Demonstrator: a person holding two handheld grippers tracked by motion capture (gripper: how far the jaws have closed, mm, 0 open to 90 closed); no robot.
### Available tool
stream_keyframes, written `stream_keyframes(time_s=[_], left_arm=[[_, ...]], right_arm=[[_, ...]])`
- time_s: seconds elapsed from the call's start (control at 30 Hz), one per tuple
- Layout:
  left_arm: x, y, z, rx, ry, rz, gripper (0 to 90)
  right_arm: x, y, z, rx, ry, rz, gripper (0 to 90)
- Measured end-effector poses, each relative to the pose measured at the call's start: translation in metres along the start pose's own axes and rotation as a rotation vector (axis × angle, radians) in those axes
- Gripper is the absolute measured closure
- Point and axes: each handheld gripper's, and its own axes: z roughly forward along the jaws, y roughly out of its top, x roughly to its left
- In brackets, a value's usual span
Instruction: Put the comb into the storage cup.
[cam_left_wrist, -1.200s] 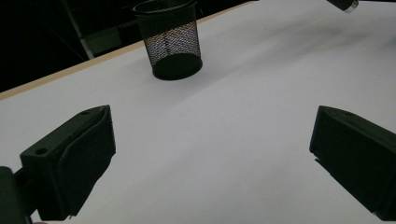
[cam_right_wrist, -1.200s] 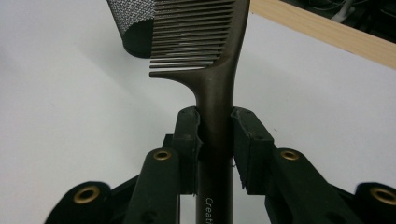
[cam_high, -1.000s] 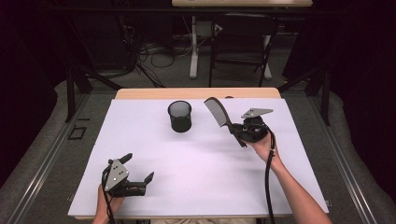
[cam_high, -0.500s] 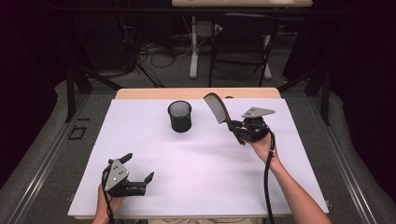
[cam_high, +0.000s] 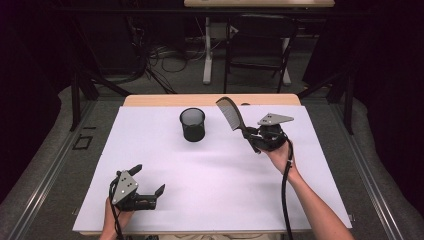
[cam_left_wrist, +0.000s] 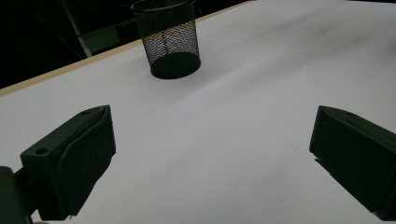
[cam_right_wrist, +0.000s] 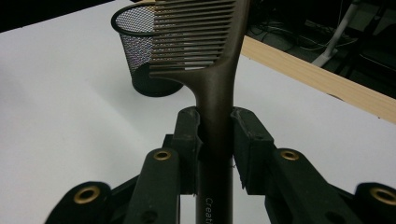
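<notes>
From the high view, the right gripper (cam_high: 251, 134) holds one dark plastic comb (cam_high: 231, 113) by its handle, up in the air, teeth end tilted toward one black wire-mesh cup (cam_high: 193, 124); cup and comb are near but apart; nothing stands between them; the left gripper (cam_high: 148, 181) rests low at the near left of the white table cover (cam_high: 215, 185), jaws wide with nothing in them; dark floor, cables and table legs lie behind.

In the left gripper view, two black jaws stand far apart; the cup (cam_left_wrist: 170, 39) sits ahead on the white cover.

In the right gripper view, both jaws squeeze the comb handle (cam_right_wrist: 215, 112); the cup (cam_right_wrist: 140, 51) sits behind the teeth.
</notes>
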Motion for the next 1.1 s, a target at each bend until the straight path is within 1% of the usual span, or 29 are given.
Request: stream_keyframes(time_s=[0.2,0.37,0.47,0.73,0.9,1.07,1.1], left_arm=[[0.001,0.0,0.0,0.004,0.008,0.004,0.3],[0.001,0.0,0.0,0.002,0.002,-0.001,0.3],[0.001,0.0,0.0,0.003,0.002,-0.002,0.3],[0.001,0.0,-0.001,0.0,0.005,-0.002,0.2],[0.001,0.0,0.0,0.004,0.0,0.003,0.3],[0.001,0.0,0.0,0.004,0.001,0.004,0.3],[0.001,0.0,0.0,0.005,0.002,0.004,0.3]], right_arm=[[0.002,0.004,0.002,-0.004,0.003,-0.001,72.7],[0.004,0.009,0.002,-0.013,0.006,-0.006,72.7],[0.006,0.012,0.004,-0.022,0.01,-0.019,72.7],[0.008,0.018,0.01,-0.024,0.014,-0.026,72.7],[0.009,0.021,0.015,-0.029,0.019,-0.021,72.7],[0.01,0.024,0.017,-0.036,0.013,-0.028,72.7],[0.01,0.025,0.017,-0.036,0.019,-0.025,72.7]])
